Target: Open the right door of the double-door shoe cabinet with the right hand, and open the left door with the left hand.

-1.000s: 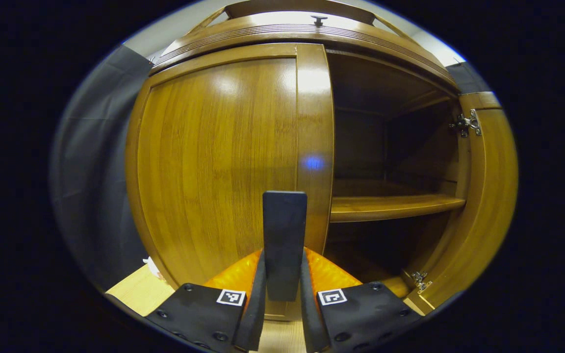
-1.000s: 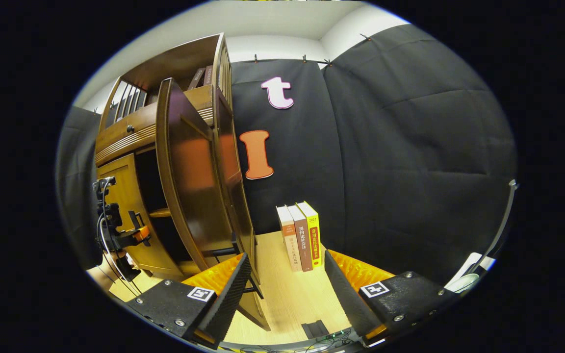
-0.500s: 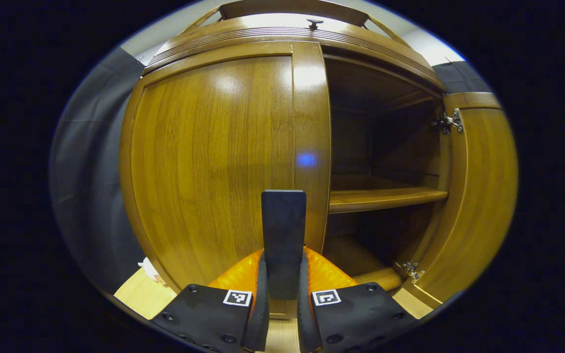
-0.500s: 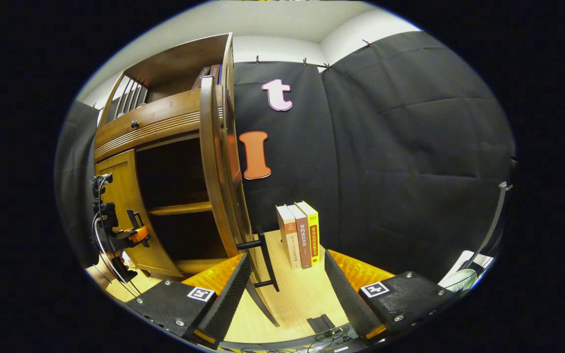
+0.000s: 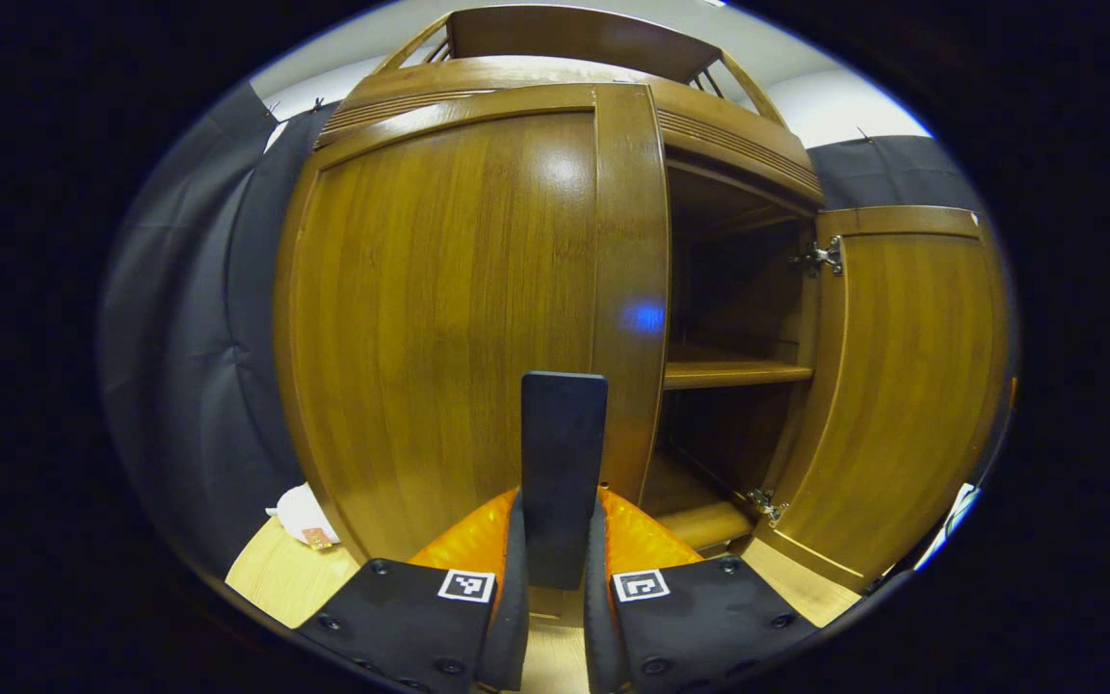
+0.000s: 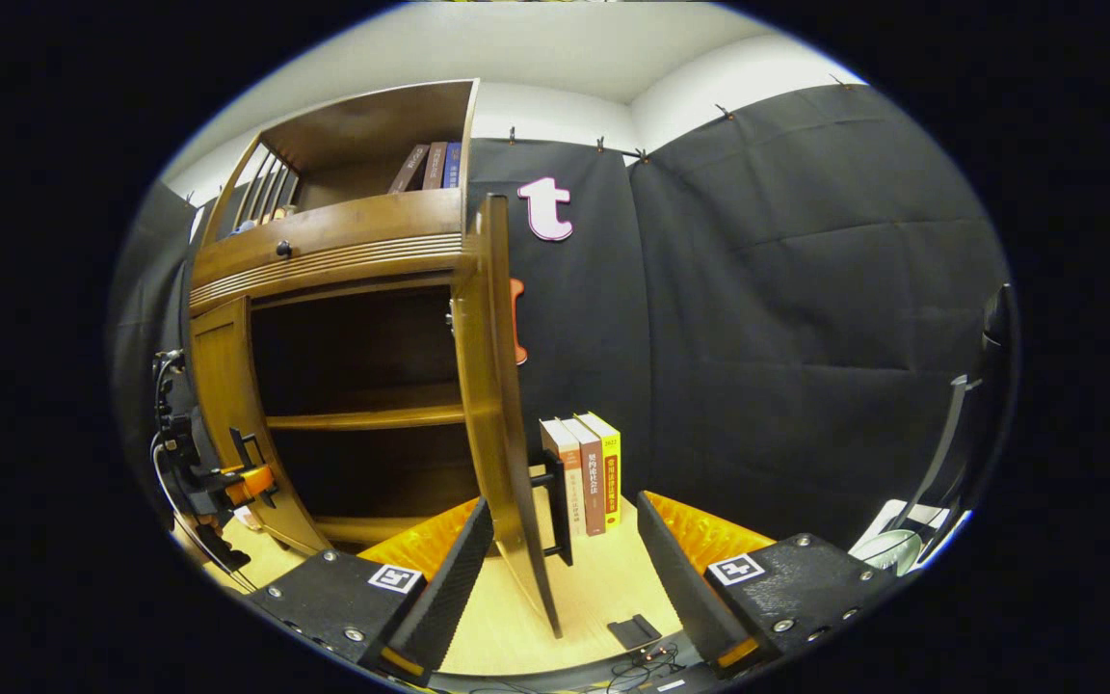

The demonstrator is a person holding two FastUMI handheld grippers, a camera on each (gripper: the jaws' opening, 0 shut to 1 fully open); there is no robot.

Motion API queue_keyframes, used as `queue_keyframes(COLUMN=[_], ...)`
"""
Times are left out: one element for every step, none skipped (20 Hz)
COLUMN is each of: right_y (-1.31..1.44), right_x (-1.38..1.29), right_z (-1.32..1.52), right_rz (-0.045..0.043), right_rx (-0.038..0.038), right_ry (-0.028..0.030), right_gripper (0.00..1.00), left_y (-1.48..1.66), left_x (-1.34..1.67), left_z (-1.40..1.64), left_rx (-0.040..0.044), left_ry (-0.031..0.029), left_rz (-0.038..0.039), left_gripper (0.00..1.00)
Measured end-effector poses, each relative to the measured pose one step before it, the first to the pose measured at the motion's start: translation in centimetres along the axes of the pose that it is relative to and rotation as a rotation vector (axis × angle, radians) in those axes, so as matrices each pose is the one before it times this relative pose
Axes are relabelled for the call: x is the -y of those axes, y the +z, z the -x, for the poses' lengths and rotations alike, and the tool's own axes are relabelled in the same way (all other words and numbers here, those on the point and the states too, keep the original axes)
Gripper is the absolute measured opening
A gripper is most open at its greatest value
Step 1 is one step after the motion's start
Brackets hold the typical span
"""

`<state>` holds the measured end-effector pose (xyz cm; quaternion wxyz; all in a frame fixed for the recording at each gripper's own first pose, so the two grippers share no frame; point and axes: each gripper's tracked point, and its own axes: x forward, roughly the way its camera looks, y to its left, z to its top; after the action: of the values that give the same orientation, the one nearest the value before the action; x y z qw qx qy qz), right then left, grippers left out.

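The wooden shoe cabinet's left door [image 5: 439,308] fills the left gripper view, its right edge standing a little proud of the cabinet front. My left gripper [image 5: 560,569] is shut on that door's black handle [image 5: 563,453]. To its right the right door [image 5: 902,386] hangs wide open, showing a shelf [image 5: 733,371]. In the right gripper view the right door [image 6: 495,386] is seen edge-on with its black handle [image 6: 555,506] facing away from the cabinet. My right gripper [image 6: 560,578] is open; the door's lower edge sits between its fingers, apart from both. The left gripper [image 6: 218,477] shows at the left door [image 6: 223,386].
Three books [image 6: 584,472] stand upright on the light wooden floor [image 6: 603,588] beside the open right door. More books [image 6: 435,166] sit in the cabinet's top shelf. A white crumpled object [image 5: 303,513] lies at the cabinet's left foot. Cables [image 6: 632,660] run along the floor's near edge.
The right door has swung wider, now edge-on to the right gripper. The left door's free edge has come slightly out from the cabinet with the left gripper still on its handle.
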<state>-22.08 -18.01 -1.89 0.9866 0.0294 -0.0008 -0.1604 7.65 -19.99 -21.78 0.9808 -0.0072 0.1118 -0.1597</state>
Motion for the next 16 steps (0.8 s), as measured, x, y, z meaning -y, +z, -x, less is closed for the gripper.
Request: queue_keyframes(right_y=[-0.074, -0.102, -0.105, 0.160, 0.146, 0.149, 0.124, -0.036, -0.246, -0.212, -0.222, -0.032, -0.005, 0.022, -0.085, -0.151], right_x=[-0.900, -1.025, -0.952, -1.023, -1.005, -0.640, -0.790, -0.796, -0.803, -0.590, -0.627, -0.595, -0.675, -0.399, -0.320, -0.141], right_z=[0.361, 0.496, 0.253, 0.349, 0.229, 0.227, 0.115, 0.259, 0.031, -0.060, -0.314, -0.396, -0.320, -0.114, -0.197, 0.181], right_rz=[-0.00241, -0.00049, 0.00124, 0.00438, 0.00785, 0.00845, 0.00722, 0.00330, 0.00015, -0.00153, -0.00156, -0.00198, 0.00029, 0.00261, 0.00437, 0.00393], right_rx=[0.00373, 0.00084, 0.00101, 0.00283, 0.00418, 0.00397, 0.00244, -0.00158, -0.00412, -0.00573, -0.00656, -0.00288, -0.00232, -0.00204, -0.00216, -0.00155], right_ry=[0.00550, 0.00919, 0.00737, 0.01178, 0.00987, 0.01027, 0.01114, 0.01203, 0.01276, 0.01026, 0.01027, 0.01114, 0.00981, 0.01001, 0.00948, 0.00940], right_gripper=[0.89, 0.92, 0.92, 0.92, 0.92, 0.92, 0.92, 0.92, 0.92, 0.92, 0.92, 0.92, 0.92, 0.92, 0.92, 0.92], left_y=[-0.095, -0.017, 0.000, -0.126, -0.005, -0.062, -0.039, 0.074, -0.014, -0.197, 0.052, -0.015, 0.004, -0.081, 0.017, -0.048], left_x=[-0.221, -0.273, -0.421, -0.374, -0.367, -0.424, -0.500, -0.475, -0.518, -0.438, -0.369, -0.613, -0.513, -0.693, -0.662, -0.647], left_z=[0.700, 0.795, 0.932, 0.963, 0.853, 0.692, 0.922, 0.874, 0.852, 0.607, 0.637, 0.587, 0.627, 0.484, 0.594, 0.569], left_rx=[0.00392, 0.00201, 0.00181, 0.00220, 0.00021, -0.00102, 0.00096, 0.00162, 0.00152, -0.00162, -0.00022, 0.00233, 0.00296, 0.00464, 0.00362, 0.00429], left_ry=[-0.01279, -0.01157, -0.00988, -0.00748, -0.00685, -0.00509, -0.00298, -0.00133, 0.00086, 0.00333, 0.00500, 0.00631, 0.00983, 0.01274, 0.01252, 0.01101], left_rz=[0.00059, 0.00389, 0.00566, 0.00170, -0.00195, -0.00244, -0.00054, 0.00116, 0.00172, -0.00244, -0.00591, -0.00633, -0.00762, -0.00958, -0.01158, -0.00487], left_gripper=[0.32, 0.31, 0.31, 0.32, 0.32, 0.31, 0.31, 0.32, 0.32, 0.29, 0.31, 0.32, 0.32, 0.30, 0.30, 0.30])
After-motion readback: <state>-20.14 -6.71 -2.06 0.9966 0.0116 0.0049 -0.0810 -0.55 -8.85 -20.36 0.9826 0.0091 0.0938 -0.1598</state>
